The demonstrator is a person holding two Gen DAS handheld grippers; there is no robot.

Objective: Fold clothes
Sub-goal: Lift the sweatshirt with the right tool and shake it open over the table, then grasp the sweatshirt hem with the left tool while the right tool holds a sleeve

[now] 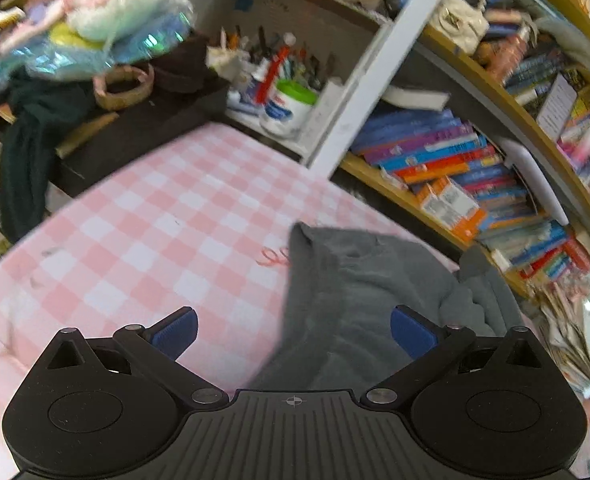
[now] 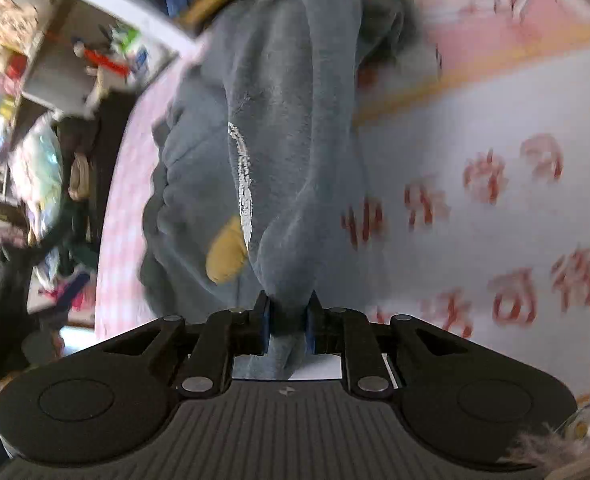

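Your right gripper (image 2: 288, 320) is clamped on a bunched edge of the grey fleece garment (image 2: 279, 120), lifting it for a fold, while your left gripper (image 1: 293, 330) hangs wide, holding nothing, above the cloth's spread part on the pink-checked bedsheet (image 1: 143, 216).

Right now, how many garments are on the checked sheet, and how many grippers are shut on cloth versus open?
Grey sweatshirt on the pink checked sheet: 1
Grippers shut on the sweatshirt: 1, the right gripper
Grippers open, holding nothing: 1, the left gripper
Total: 1 garment, 2 grippers
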